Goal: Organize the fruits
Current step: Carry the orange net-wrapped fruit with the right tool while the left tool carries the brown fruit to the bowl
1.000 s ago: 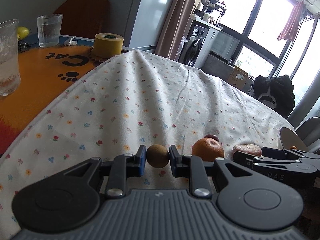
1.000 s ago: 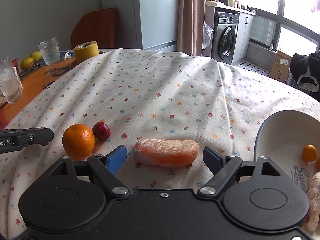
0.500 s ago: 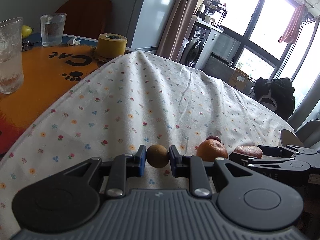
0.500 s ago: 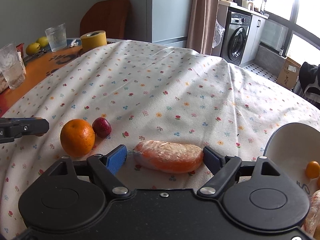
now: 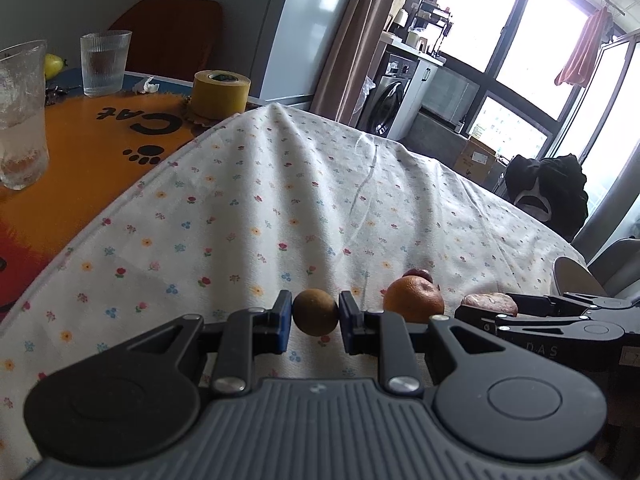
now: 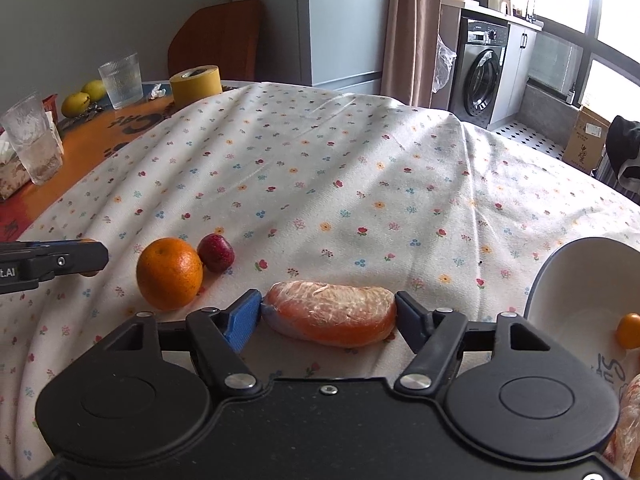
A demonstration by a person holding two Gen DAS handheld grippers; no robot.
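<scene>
both grippers loaded, fruit ready to travel

item 1, left gripper (image 5: 315,317): jaws clenched on a small brown fruit (image 5: 315,312), one pad on each side. unchanged over the last second; the fruit appears held just clear of the floral cloth (image 5: 280,184), though contact cannot be ruled out.

item 2, right gripper (image 6: 329,314): a second ago the jaws stood wide of the wrapped orange wedge (image 6: 331,312); now each pad touches one end of it. grasp looks made, the wedge apparently still resting on the cloth.

item 3, loose stock: orange (image 6: 169,273) and small red fruit (image 6: 215,253), touching each other, lying on the cloth between the two grippers. both untouched.

item 4, white bowl (image 6: 568,280): at the right edge of the surface, already holding a small orange fruit (image 6: 628,330) and something wrapped at the frame edge.

assessment: the change is the right jaws closing on the wedge. judged from this, the picking step is done on both sides and the carry to the bowl comes next; the wedge is soft and wrapped, so it may slip or deform.
</scene>
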